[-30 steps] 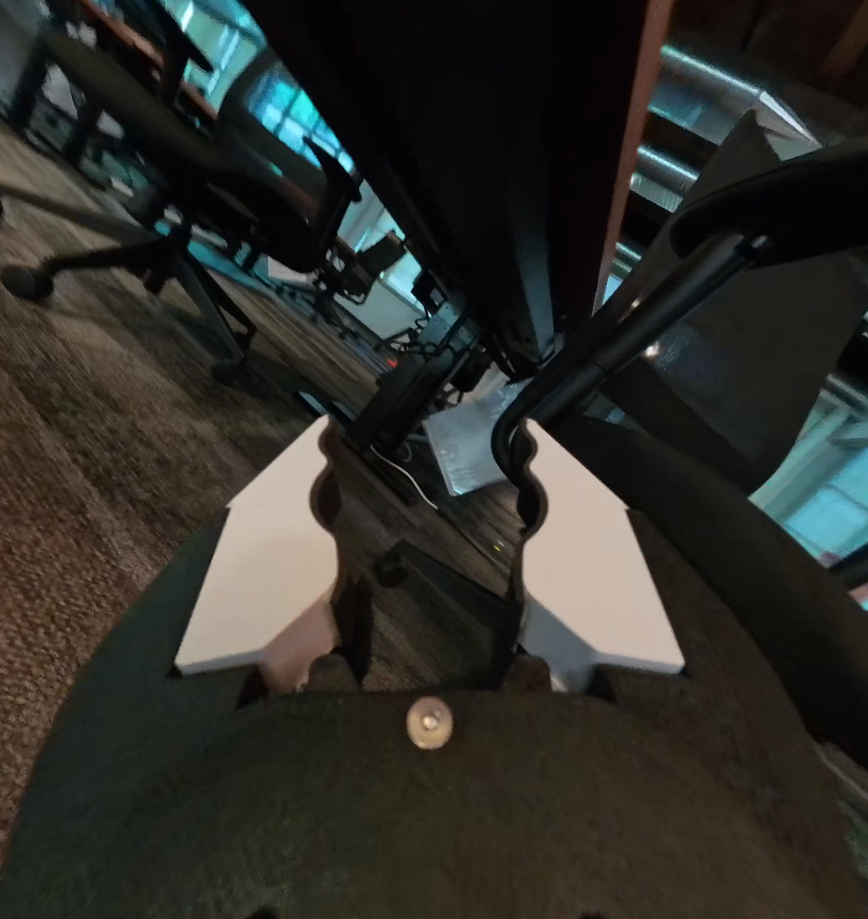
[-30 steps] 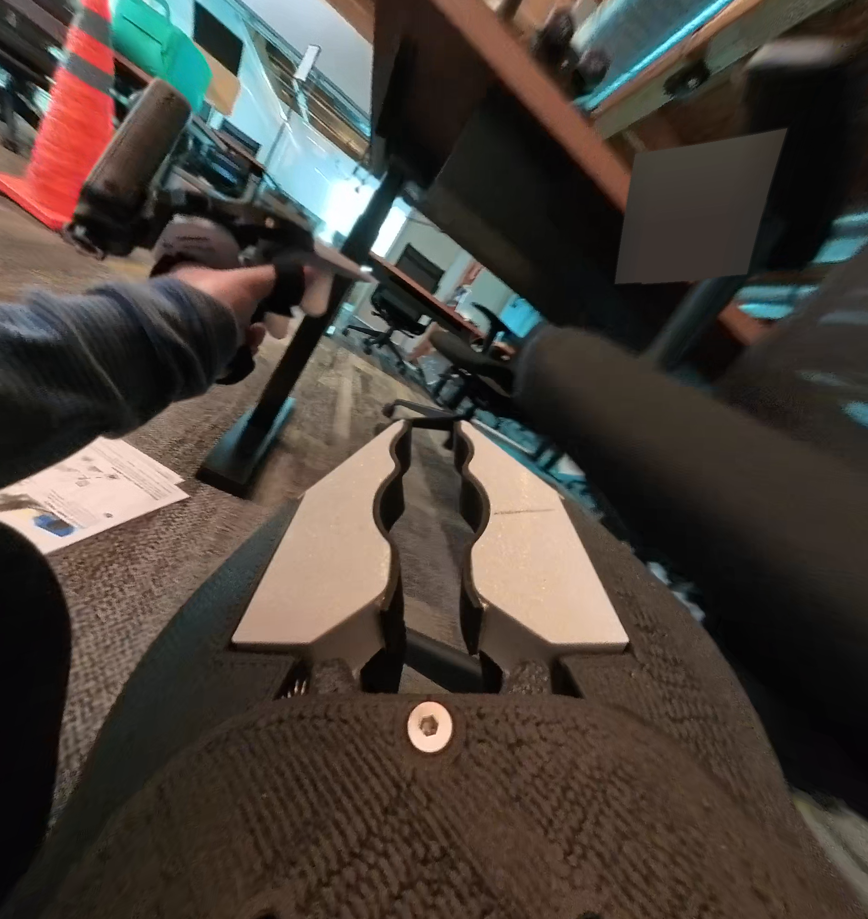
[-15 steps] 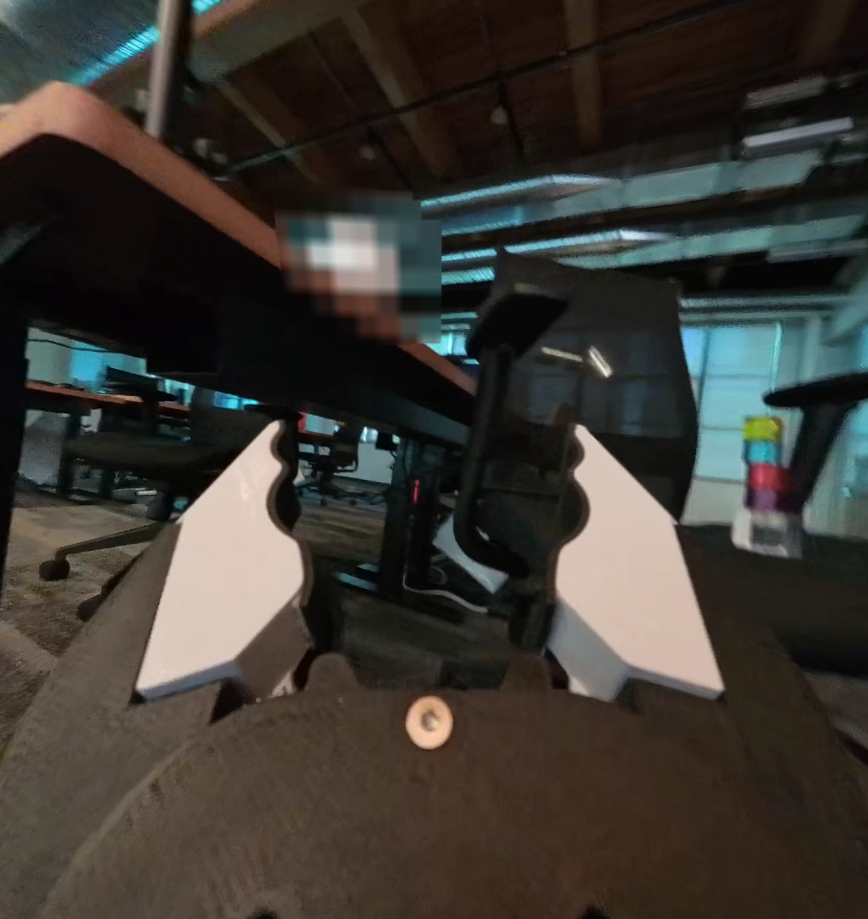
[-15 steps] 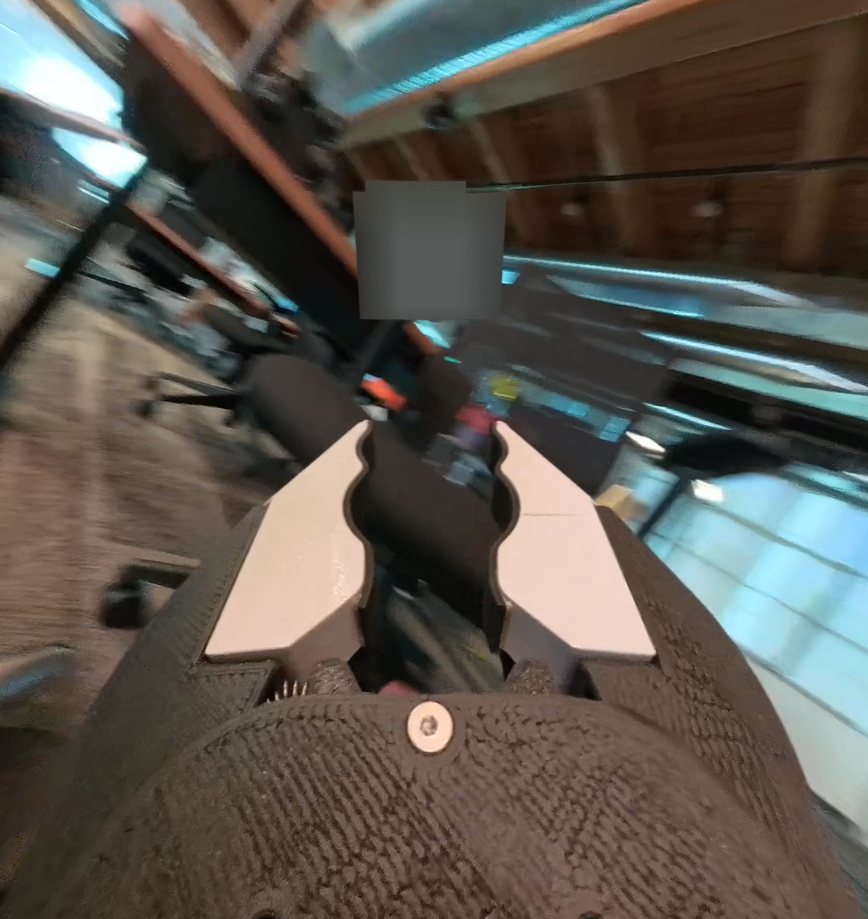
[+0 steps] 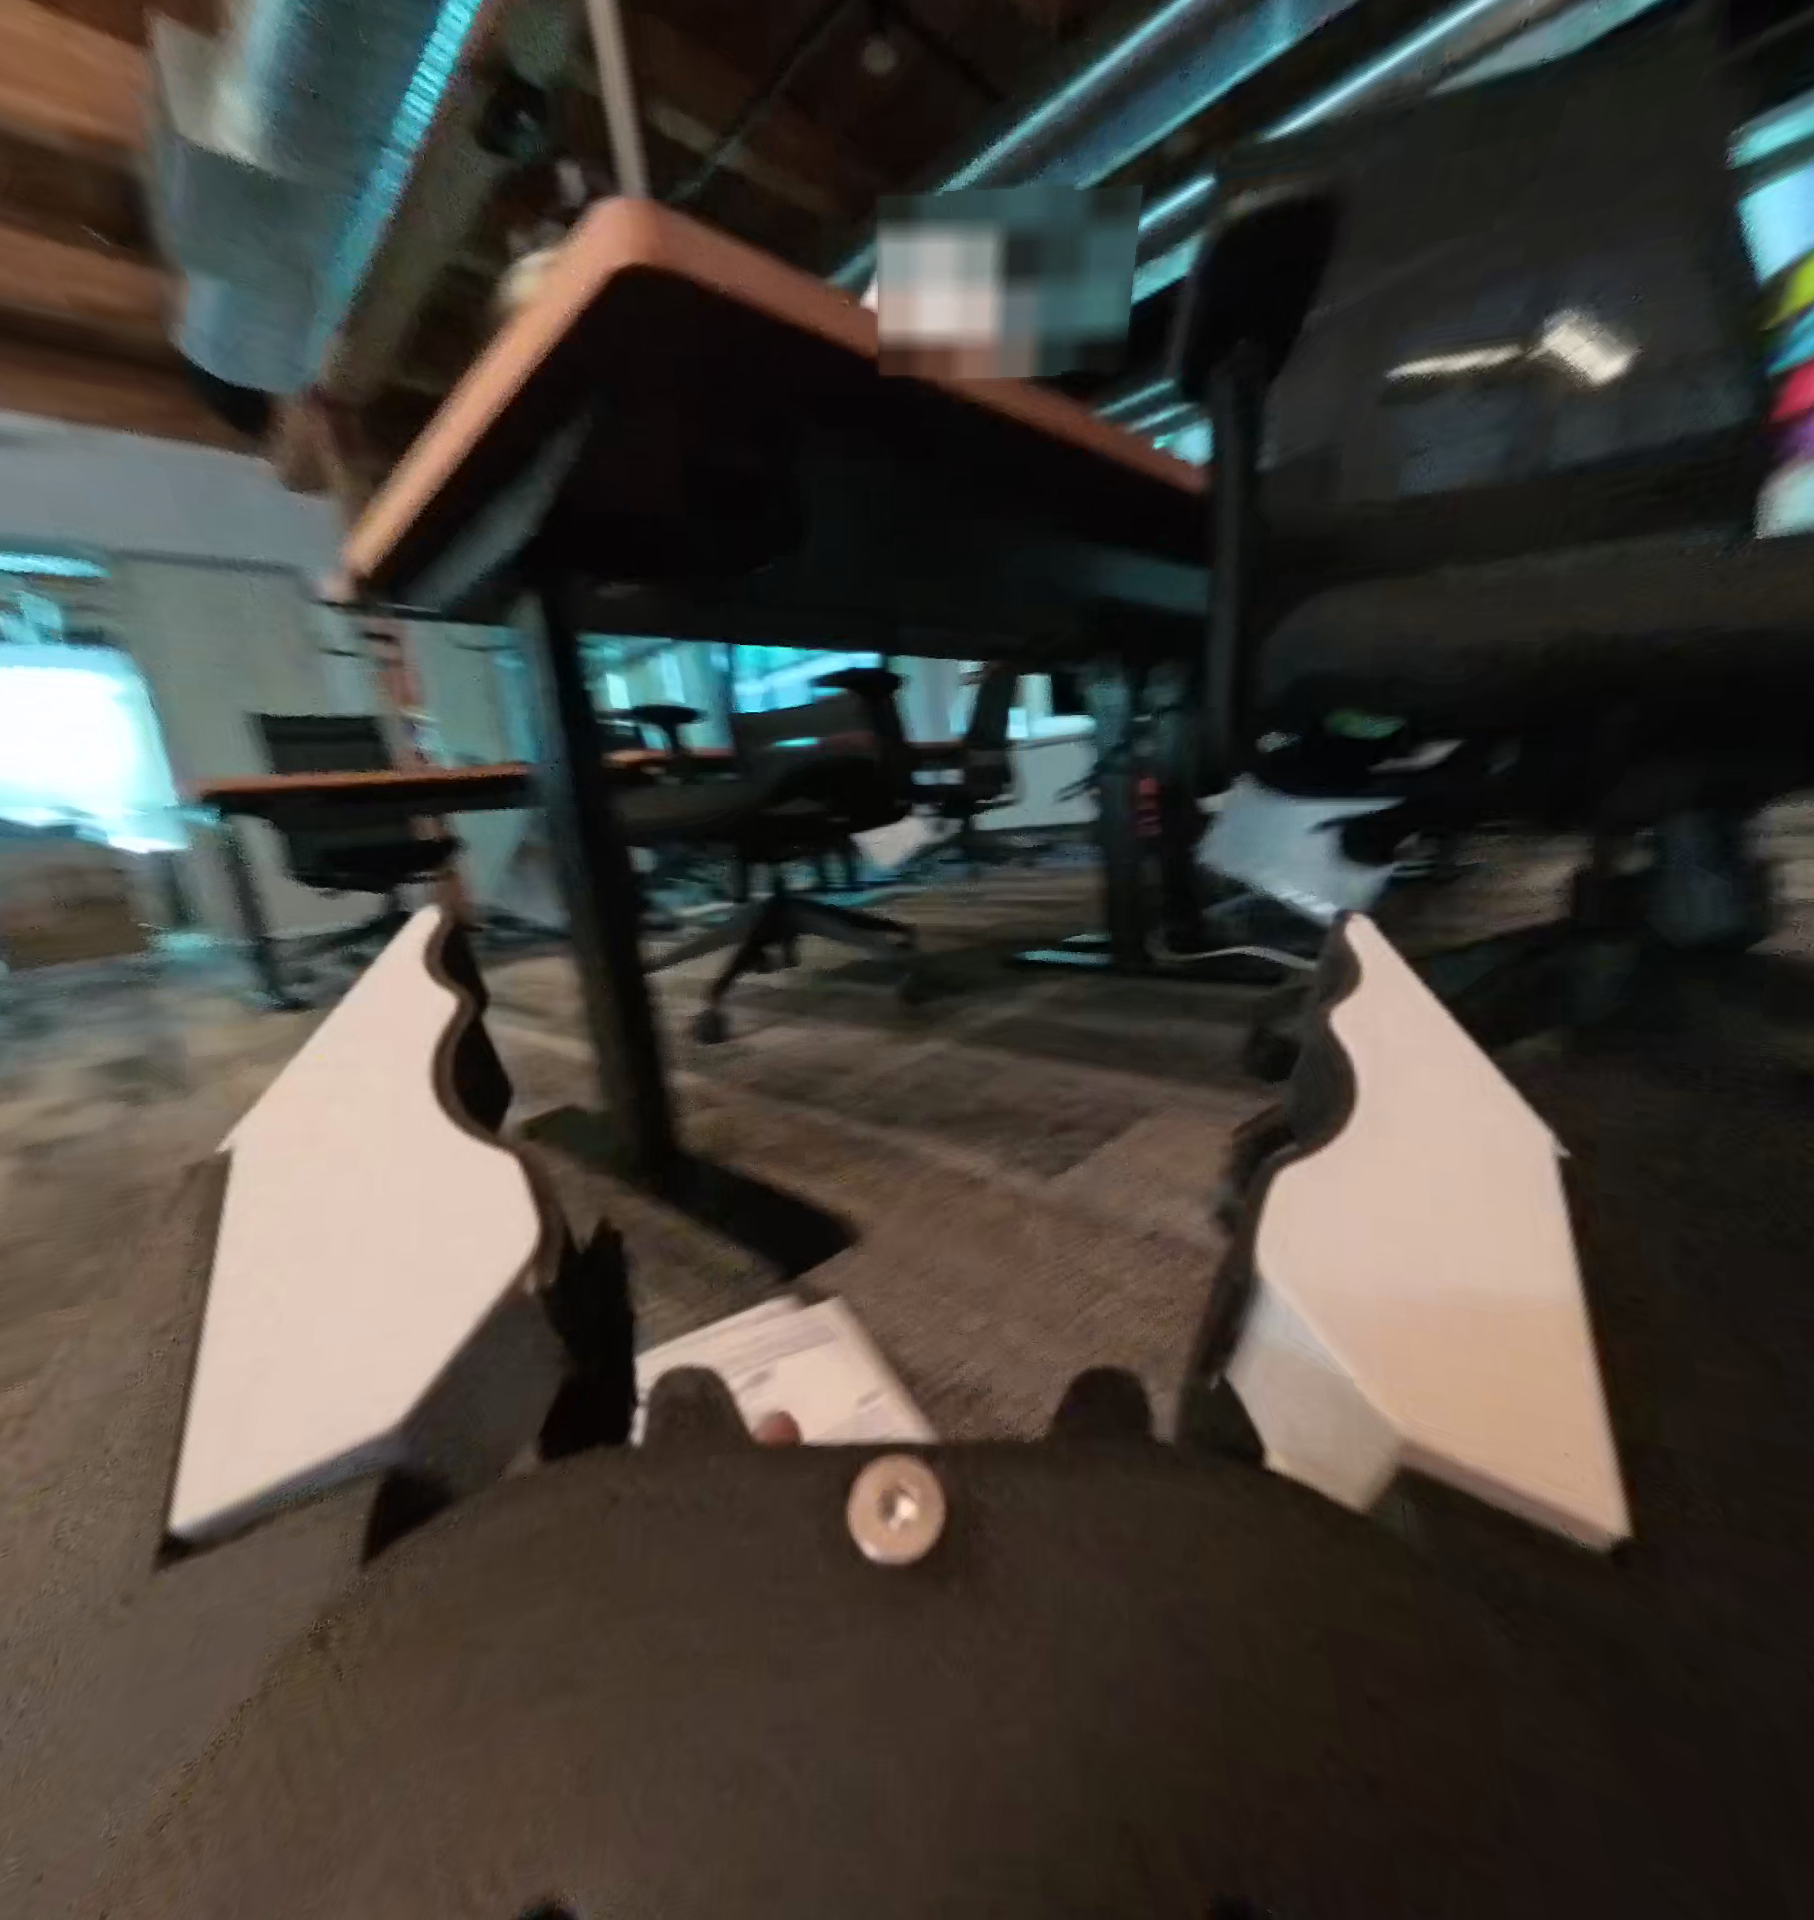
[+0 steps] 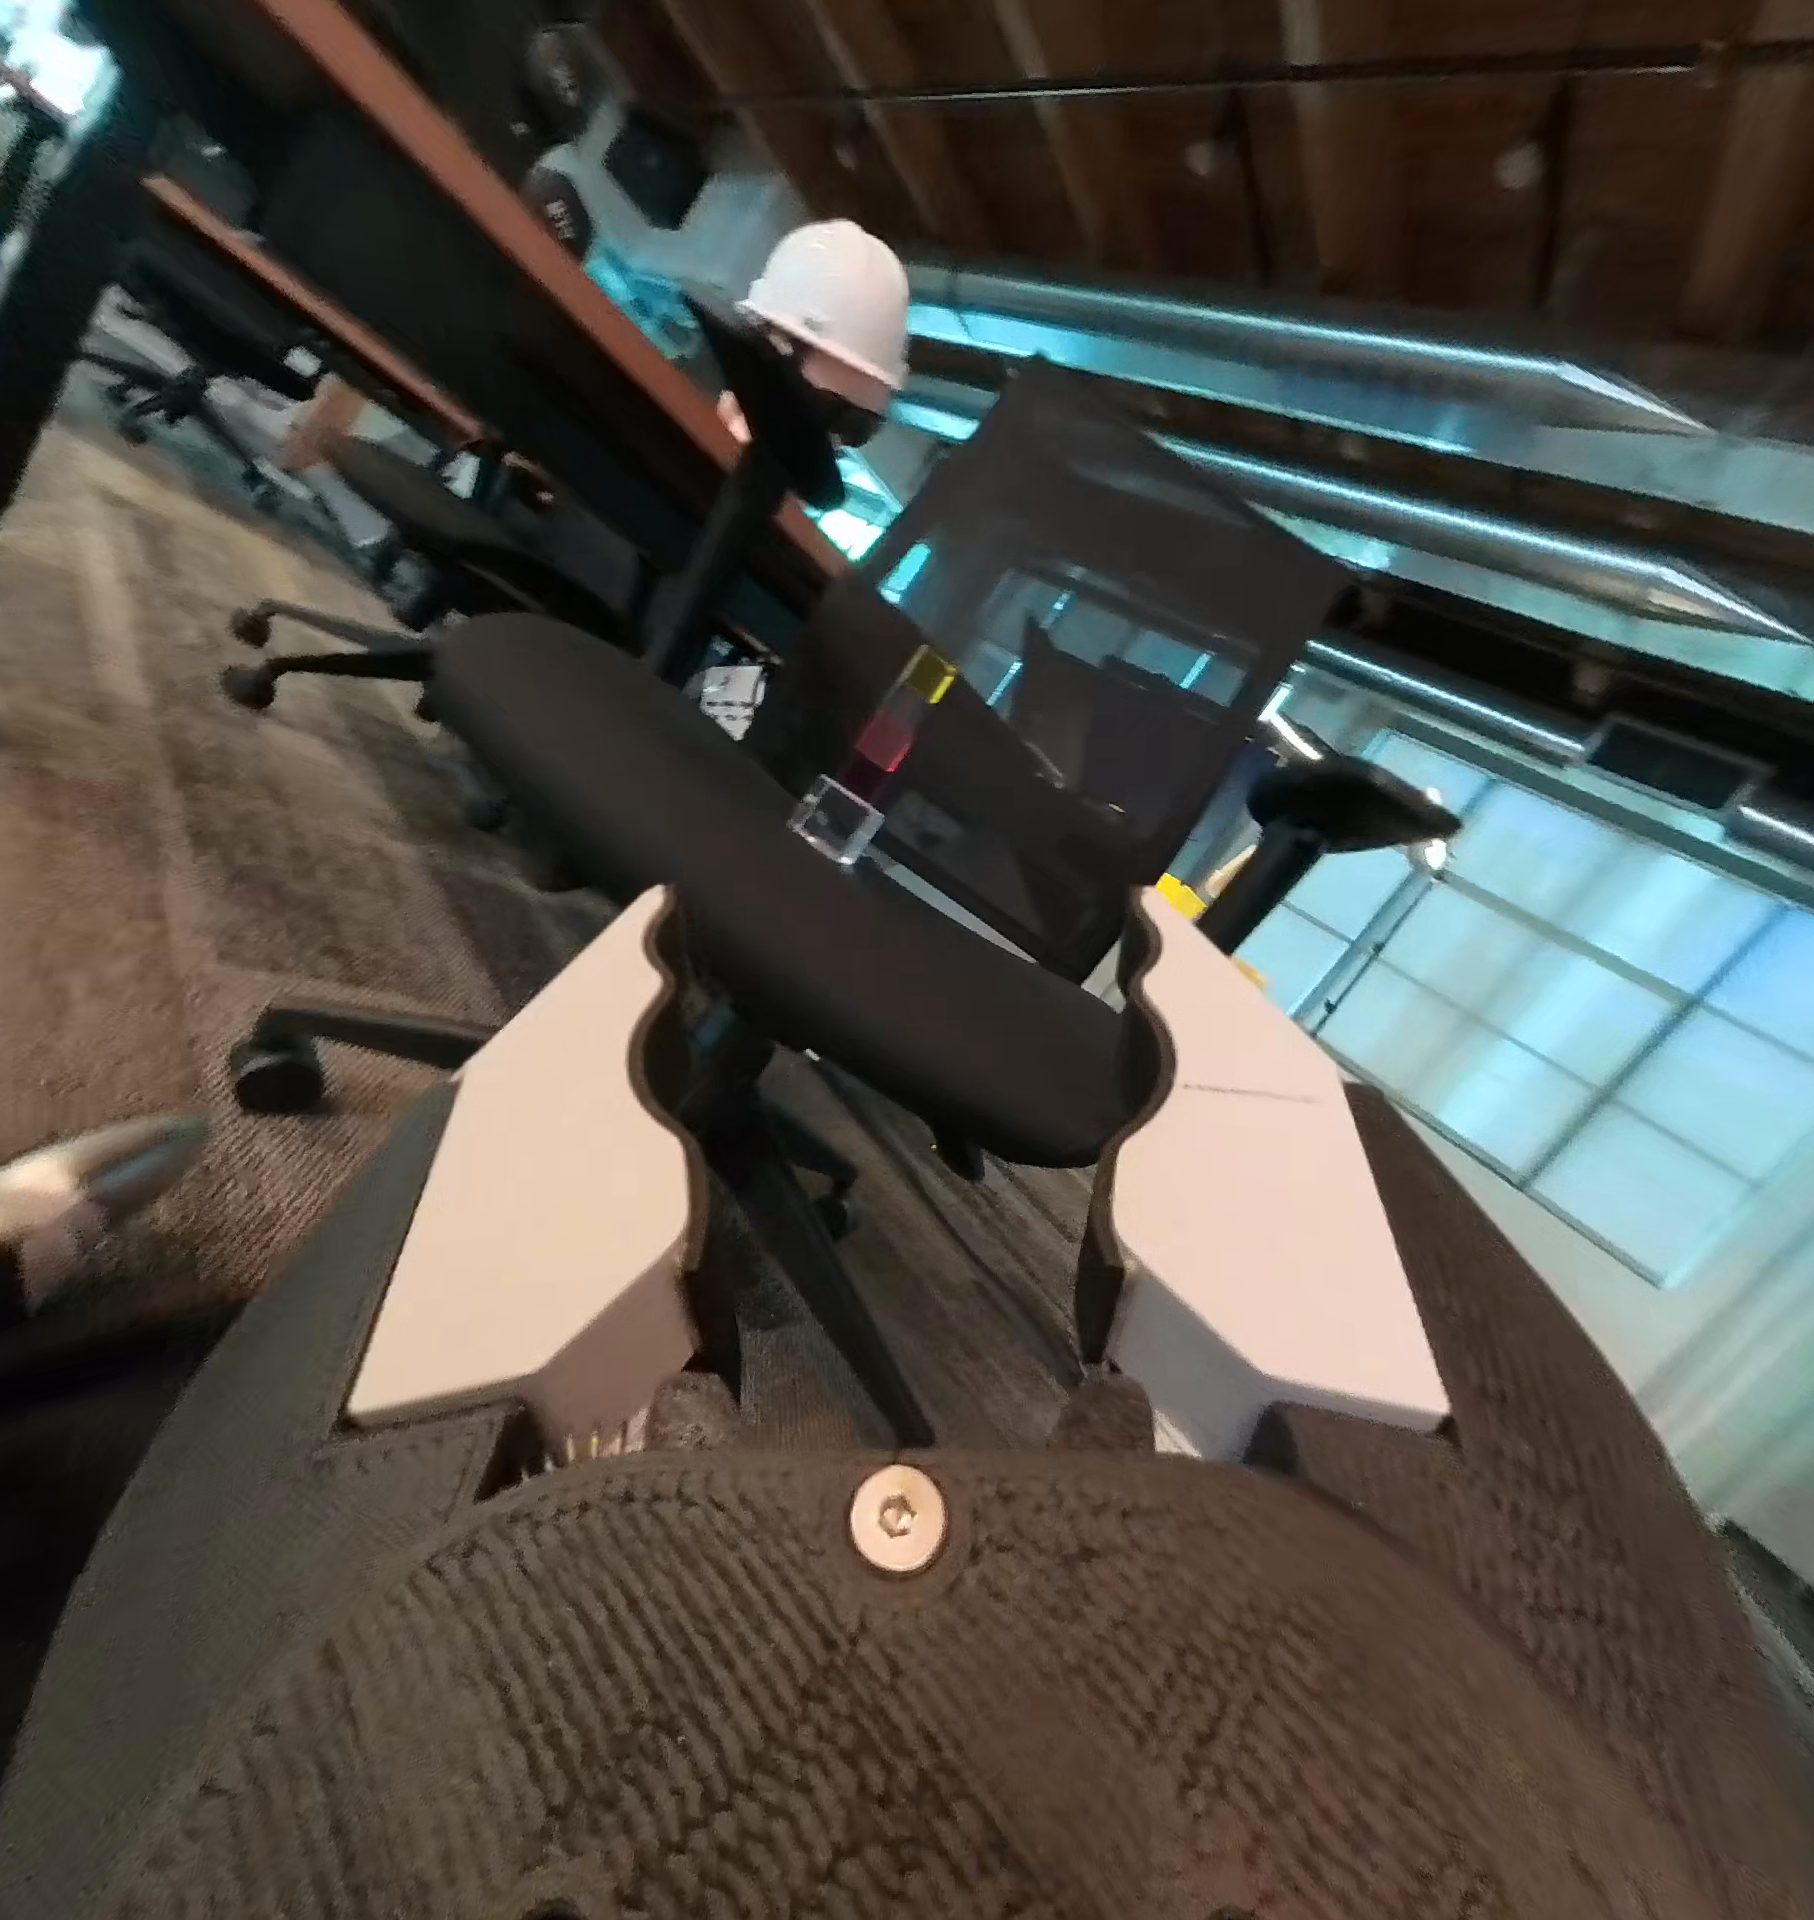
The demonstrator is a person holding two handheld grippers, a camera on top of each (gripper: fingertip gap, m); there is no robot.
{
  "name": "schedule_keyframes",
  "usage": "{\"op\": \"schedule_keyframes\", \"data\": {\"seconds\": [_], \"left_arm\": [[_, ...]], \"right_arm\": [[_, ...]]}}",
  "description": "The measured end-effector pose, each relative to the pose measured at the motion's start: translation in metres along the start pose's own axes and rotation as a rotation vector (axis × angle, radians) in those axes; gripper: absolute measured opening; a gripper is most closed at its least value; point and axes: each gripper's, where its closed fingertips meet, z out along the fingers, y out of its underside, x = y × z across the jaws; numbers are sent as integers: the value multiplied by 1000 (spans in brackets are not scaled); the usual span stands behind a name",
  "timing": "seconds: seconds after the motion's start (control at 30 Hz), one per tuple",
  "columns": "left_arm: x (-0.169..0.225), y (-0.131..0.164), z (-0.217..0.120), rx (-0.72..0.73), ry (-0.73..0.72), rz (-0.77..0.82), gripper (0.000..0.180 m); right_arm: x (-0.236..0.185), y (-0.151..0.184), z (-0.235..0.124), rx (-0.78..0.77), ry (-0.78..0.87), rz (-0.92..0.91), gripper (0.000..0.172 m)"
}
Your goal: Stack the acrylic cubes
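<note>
My right tool (image 6: 903, 935) gapes bare before the chair seat (image 6: 778, 904) bearing stacked cubes (image 6: 877, 764); my left tool (image 5: 892, 945) gapes wide, bare, above carpet (image 5: 986, 1122).

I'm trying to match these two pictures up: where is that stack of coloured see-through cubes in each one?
Left wrist view: stack of coloured cubes, blurred, at the far right edge.
Right wrist view: stack of coloured cubes, near the centre, standing on the black office chair seat.
Shared landmark: the chair's dark mesh backrest beside the stack.
</note>
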Motion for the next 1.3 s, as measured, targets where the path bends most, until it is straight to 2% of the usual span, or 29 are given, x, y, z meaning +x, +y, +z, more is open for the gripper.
{"op": "schedule_keyframes", "data": {"seconds": [0.07, 0.17, 0.27, 0.4, 0.47, 0.53, 0.6, 0.67, 0.77, 0.83, 0.9, 1.0, 1.1, 1.17, 1.23, 1.3], "left_arm": [[-31, 53, -49, -48, -60, 83, 153], [-65, 154, -115, -268, -66, 99, 157], [-79, 196, -152, -300, -24, 140, 157], [-84, 214, -152, -289, 21, 90, 157], [-77, 223, -148, -346, 82, 78, 157], [-72, 222, -150, -340, 117, 81, 157], [-69, 212, -155, -268, 147, 70, 154], [-91, 216, -152, -300, 60, -64, 157], [-106, 216, -154, -279, 71, -327, 157], [-102, 222, -152, -317, 89, -347, 157], [-92, 233, -149, -404, 113, -289, 157], [-93, 246, -147, -488, 94, -293, 157], [-109, 261, -146, -562, 9, -406, 157], [-114, 278, -148, -658, -32, -474, 154], [-119, 293, -150, -742, -81, -512, 153], [-123, 299, -152, -771, -111, -549, 150]], "right_arm": [[-1, -2, -3, -14, -27, -10, 86], [0, -10, 3, -38, -79, -25, 91], [0, -29, 23, -41, -114, -52, 95], [1, -58, 61, -7, -111, -124, 96], [5, -69, 84, 8, -109, -139, 97], [15, -78, 109, 2, -95, -168, 103], [30, -84, 134, -18, -64, -203, 113], [50, -92, 153, -37, -6, -216, 121], [79, -113, 173, -27, 90, -190, 132], [94, -137, 187, 35, 151, -237, 132], [103, -161, 209, 127, 202, -280, 132], [104, -184, 258, 279, 218, -238, 133], [106, -199, 323, 381, 211, -189, 133], [114, -213, 376, 394, 184, -184, 134], [129, -236, 424, 369, 179, -254, 136], [156, -262, 457, 336, 241, -295, 137]]}}
